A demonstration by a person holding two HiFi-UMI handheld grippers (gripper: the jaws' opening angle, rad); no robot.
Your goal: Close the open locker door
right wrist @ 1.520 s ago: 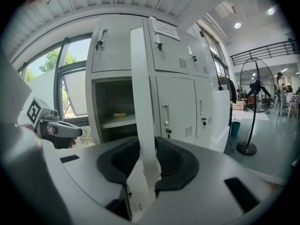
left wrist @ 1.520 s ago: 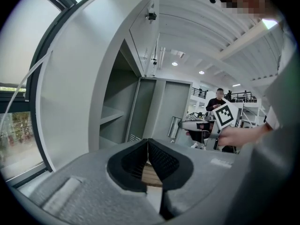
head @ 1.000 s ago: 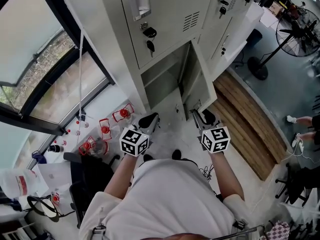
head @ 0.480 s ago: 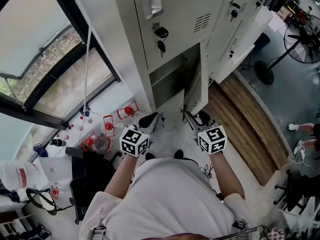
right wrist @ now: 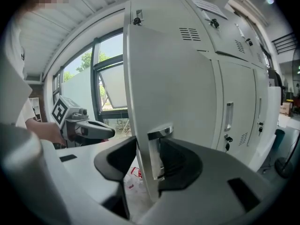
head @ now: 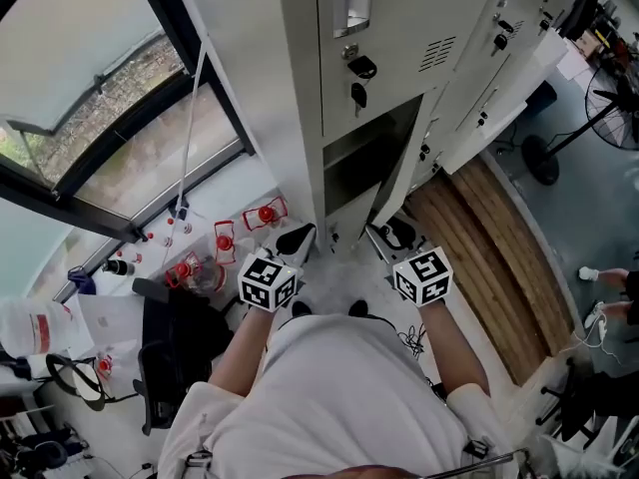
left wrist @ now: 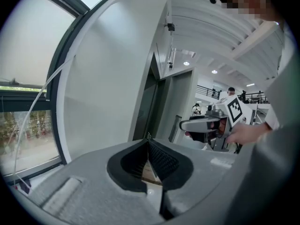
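**A:** Where is the locker door [head: 407, 158]?

**B:** In the head view it is at about 1 o'clock from the middle, in the bottom row of the locker bank [head: 399, 28]. It hangs partly open, with its free edge swung out toward the person. The dark compartment [head: 354, 163] shows at its 9 o'clock side.

**A:** And the tongs?

**B:** The right gripper [right wrist: 149, 156] has the door's free edge between its jaws, right at the metal handle [right wrist: 158, 146]. Those jaws stand wide and have just been opening. There is a gap on the window side, so I judge it isn't clamping. The left gripper [left wrist: 149, 146] sits at 9 o'clock of the right one, with its jaws pressed together and nothing in them.

**A:** Which step is that?

**B:** The closing looks under way but unfinished, since the compartment isn't covered yet.

**A:** What does the next move call for?

**B:** Probably a push on the door's outer face, swinging the free edge toward 9 o'clock until it meets the frame. The jaws should come off the edge first so they don't get pinched.

**A:** And around it?

**B:** There is a window [head: 110, 98] at 10 o'clock and a wooden strip [head: 479, 247] on the floor at 4 o'clock.
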